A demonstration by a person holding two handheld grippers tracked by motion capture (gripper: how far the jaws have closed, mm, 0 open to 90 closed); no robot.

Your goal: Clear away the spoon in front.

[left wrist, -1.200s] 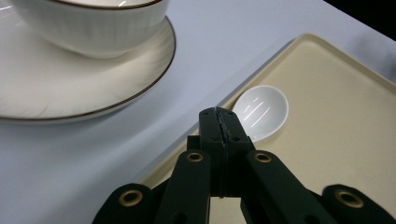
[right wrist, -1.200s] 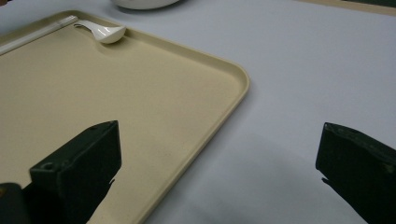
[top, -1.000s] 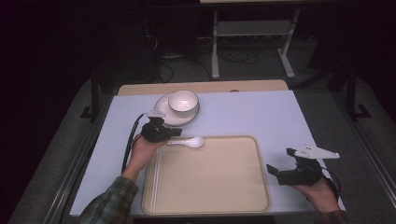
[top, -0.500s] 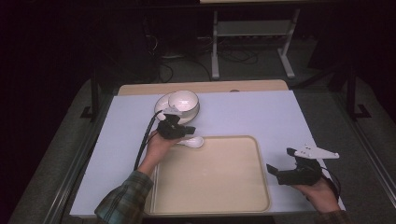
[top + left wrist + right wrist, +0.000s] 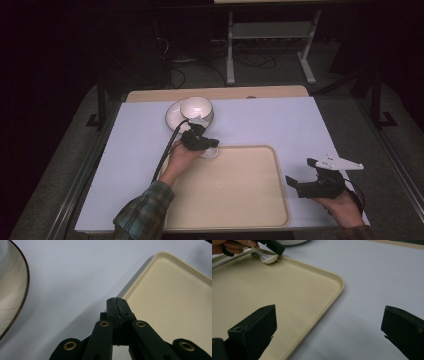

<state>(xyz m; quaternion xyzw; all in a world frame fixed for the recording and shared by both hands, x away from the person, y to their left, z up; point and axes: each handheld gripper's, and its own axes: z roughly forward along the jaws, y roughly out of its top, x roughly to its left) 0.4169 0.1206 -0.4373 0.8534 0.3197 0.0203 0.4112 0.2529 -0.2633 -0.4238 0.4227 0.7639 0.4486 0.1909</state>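
Care matters here: the left tool [image 5: 206,142], jaws pressed together, sits over the small white ceramic spoon [image 5: 210,152] at the far left rim of the beige plastic tray [image 5: 250,200]. It should spread before pinching the handle; the right tool [image 5: 314,184] waits spread, near right on the counter [image 5: 280,120].

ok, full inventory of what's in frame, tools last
tray: 1, beige, on the mat, near edge of the table
bowl: 1, white, on the plate
plate: 1, white with dark rim, far side of the mat, beyond the tray
spoon: 1, white, at the tray's far left corner, under the left tool
mat: 1, pale lilac, covers the table
frame: 1, grey metal, on the floor behind the table
left tool: 1, black, jaws shut, over the spoon
right tool: 1, black, jaws open, right of the tray
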